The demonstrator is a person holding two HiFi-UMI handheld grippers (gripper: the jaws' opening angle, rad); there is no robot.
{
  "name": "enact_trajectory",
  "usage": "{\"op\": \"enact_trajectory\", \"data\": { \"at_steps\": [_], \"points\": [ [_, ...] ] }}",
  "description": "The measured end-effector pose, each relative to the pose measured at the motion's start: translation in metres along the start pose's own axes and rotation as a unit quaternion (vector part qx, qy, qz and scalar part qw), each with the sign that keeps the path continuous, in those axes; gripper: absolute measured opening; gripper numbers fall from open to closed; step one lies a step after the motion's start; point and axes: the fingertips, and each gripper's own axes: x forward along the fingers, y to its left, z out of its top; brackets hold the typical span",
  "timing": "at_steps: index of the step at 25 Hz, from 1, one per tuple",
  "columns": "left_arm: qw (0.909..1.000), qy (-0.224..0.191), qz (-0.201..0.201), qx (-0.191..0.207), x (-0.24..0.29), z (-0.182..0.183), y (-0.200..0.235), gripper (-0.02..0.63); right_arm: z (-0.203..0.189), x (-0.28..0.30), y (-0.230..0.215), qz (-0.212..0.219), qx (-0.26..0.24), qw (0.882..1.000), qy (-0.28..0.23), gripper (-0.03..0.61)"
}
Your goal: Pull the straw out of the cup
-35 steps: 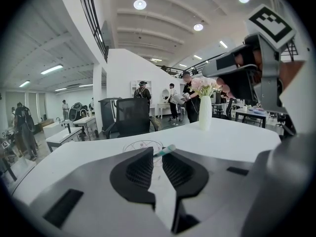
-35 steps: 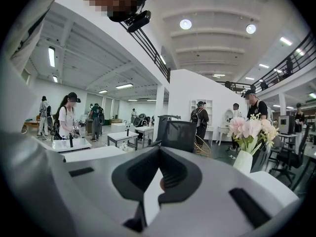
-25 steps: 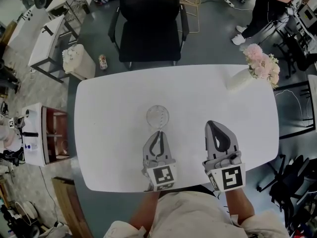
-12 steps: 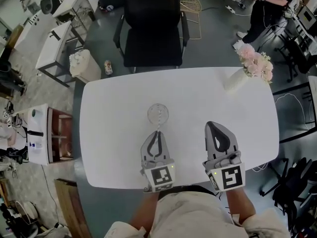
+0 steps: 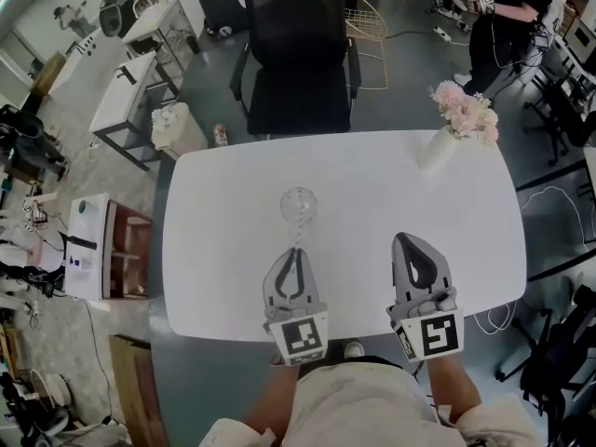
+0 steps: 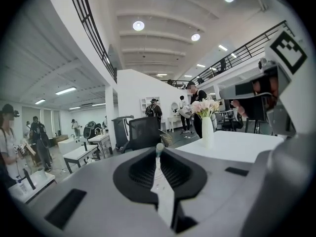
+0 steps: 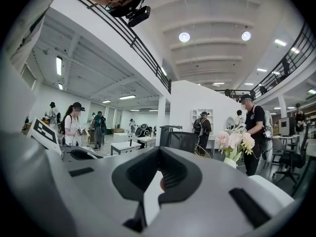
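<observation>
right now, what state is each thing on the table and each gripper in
left gripper: fingers shut on the straw
right gripper: fingers shut, nothing between them
straw: pinched near its top; can't tell if it has cleared the cup
cup: upright on the table, no gripper on it
flower vase: upright, far right corner

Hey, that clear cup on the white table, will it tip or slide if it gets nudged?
The clear cup looks empty, so it's probably light and may slide on the smooth white table. Nothing holds it down: the right gripper hangs apart from it, so the straw pinched in the left gripper might drag or tip it.
</observation>
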Motion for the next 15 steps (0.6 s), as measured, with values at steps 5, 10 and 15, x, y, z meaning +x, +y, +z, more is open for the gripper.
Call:
{"op": "enact_trajectory", "data": {
  "at_steps": [5, 10, 15],
  "points": [
    [0.9994, -0.029, 0.019, 0.011, -0.038, 0.018, -0.014, 0.025, 0.007, -0.038, 0.0, 0.004, 0.003, 1.0, -0.021, 0.0],
    [0.9981, -0.05, 0.034, 0.009, -0.079, 0.036, -0.029, 0.025, 0.017, -0.078, -0.003, 0.004, 0.005, 0.999, -0.039, 0.0],
    [0.9954, -0.081, 0.046, 0.022, -0.124, 0.061, -0.044, 0.025, 0.027, -0.117, -0.002, 0.008, 0.009, 0.998, -0.062, 0.0]
  ]
}}
